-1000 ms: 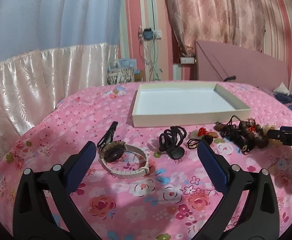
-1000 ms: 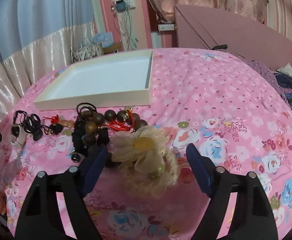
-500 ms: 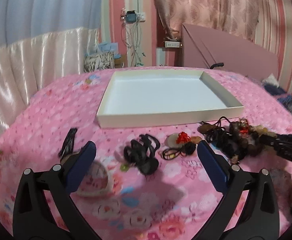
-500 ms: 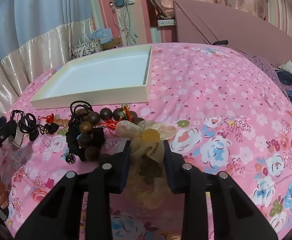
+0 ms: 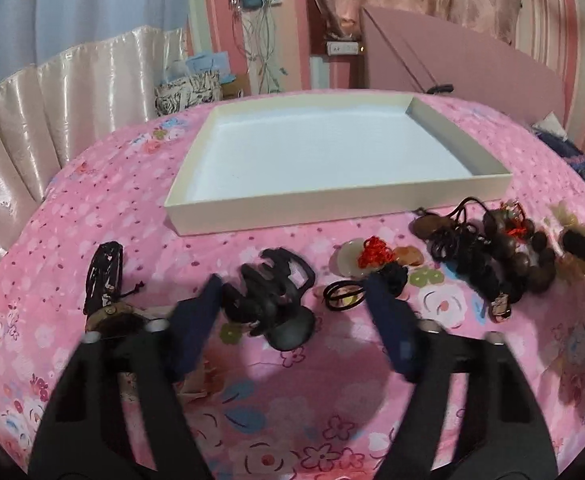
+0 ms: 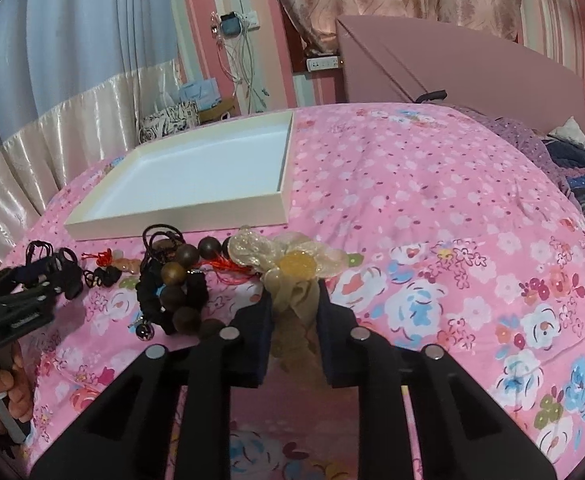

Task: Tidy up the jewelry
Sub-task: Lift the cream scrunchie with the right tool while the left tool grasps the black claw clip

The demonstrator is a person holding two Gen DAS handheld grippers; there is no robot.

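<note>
Pink floral bedding (image 6: 432, 208) is seen carrying a row of jewellery in front of a shallow cream cardboard tray with a white floor (image 5: 334, 210), which lies empty. At the right end of the row, a sheer champagne fabric flower scrunchie with an amber centre (image 6: 292, 264) is pinched by the right gripper (image 6: 292, 320), its jaws closing on the gathered fabric below the bloom; a second earlier those jaws were spread wide around it. Just beside it lies a dark brown wooden bead bracelet with red cord (image 6: 176, 280). In the left wrist view, the left gripper (image 5: 292, 316) is shown with its jaws closing around a black plastic claw hair clip (image 5: 272, 300), which sits between the blue pads, not yet clearly pressed; a second earlier this gripper was fully spread over a beige-strapped wristwatch (image 5: 112, 316), now left at its side. A pale round stone pendant tied with red cord (image 5: 356, 258) rests to the clip's right. For the step to be done well, the scrunchie is best lifted straight up only once the fabric is firmly squeezed, so that the red cord of the neighbouring beads is not dragged along, and the clip is best gripped across its solid body rather than its teeth before both are carried to the tray.
</note>
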